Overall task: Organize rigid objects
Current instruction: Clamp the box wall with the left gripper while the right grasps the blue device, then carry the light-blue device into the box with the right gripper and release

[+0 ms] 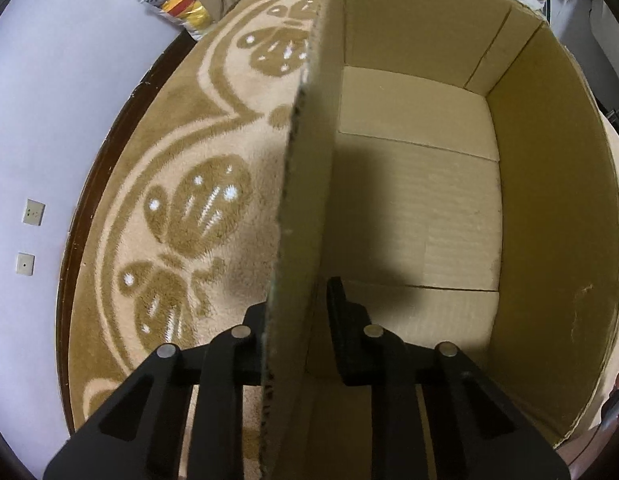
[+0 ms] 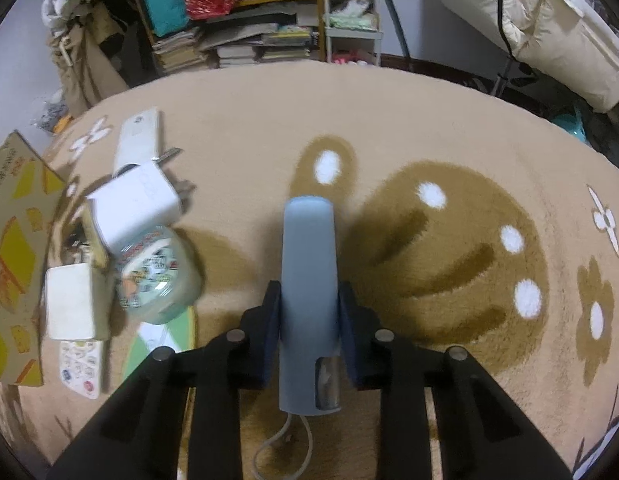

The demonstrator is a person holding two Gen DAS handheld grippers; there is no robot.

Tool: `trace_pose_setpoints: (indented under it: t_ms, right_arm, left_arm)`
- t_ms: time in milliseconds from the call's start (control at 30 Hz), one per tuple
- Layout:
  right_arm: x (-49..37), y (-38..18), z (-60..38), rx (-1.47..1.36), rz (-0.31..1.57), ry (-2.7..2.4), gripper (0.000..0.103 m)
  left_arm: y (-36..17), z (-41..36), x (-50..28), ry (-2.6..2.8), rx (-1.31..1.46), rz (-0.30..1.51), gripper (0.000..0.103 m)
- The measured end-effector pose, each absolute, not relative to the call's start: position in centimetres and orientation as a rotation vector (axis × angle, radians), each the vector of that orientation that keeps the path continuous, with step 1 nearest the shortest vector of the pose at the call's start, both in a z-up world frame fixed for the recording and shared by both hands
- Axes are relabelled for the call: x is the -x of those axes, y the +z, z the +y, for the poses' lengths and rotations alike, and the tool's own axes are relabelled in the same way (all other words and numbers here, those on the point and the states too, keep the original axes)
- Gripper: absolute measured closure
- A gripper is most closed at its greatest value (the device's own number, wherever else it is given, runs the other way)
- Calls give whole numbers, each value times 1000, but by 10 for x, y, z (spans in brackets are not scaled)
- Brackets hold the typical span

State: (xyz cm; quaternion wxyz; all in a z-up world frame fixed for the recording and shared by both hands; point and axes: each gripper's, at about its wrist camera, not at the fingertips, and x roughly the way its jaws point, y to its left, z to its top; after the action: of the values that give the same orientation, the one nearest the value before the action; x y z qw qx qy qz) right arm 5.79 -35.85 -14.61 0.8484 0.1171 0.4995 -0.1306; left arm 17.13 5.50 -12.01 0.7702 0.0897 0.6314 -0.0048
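Step in hand, as judged: carry the grey-blue device (image 2: 308,300) to the cardboard box (image 1: 549,200).

Right gripper (image 2: 308,312): fingers pinched on the device's sides, held above the carpet (image 2: 389,120); its cord dangles beneath, so lift it clear of the rim.

Left gripper (image 1: 297,320): fingers straddle the box's side wall and appear clamped on it, though contact is partly hidden. Keep it steady.

Remaining pile (image 2: 141,232): left, beside the box.

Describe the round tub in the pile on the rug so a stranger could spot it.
Look at the rug's left side, beside the printed cardboard box. Among white blocks sits the tub, the only rounded, translucent one with a colourful lid.
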Motion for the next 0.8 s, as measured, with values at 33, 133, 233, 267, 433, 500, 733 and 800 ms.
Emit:
trace_pose_setpoints:
  t_ms: [33,133,233,267,433,500,733,800]
  right_arm:
    - [-57,-144,-356,-234,1046,-272,74]
    - [-57,-137,-352,-225,1036,-258,74]
    - [-55,-134,-349,-226,1027,-245,74]
    - [-54,-133,-347,-222,1024,-243,74]
    - [-52,-124,-341,-221,1001,-217,74]
    - [-51,-118,-335,-215,979,-201,74]
    - [-53,-90,-303,-182,879,-141,74]
    - [-55,-84,-293,-181,860,-125,74]
  left_arm:
    - [-121,55,-172,-2,-199,1371,89]
    - [-121,56,-173,4,-193,1369,91]
    - [-119,57,-173,-2,-184,1364,92]
    - [-119,57,-172,-2,-186,1363,92]
    - [-120,54,-170,12,-219,1352,91]
    - [-120,51,-170,19,-232,1348,91]
    - [-121,45,-171,27,-247,1339,90]
    - [-121,44,-171,27,-250,1338,90]
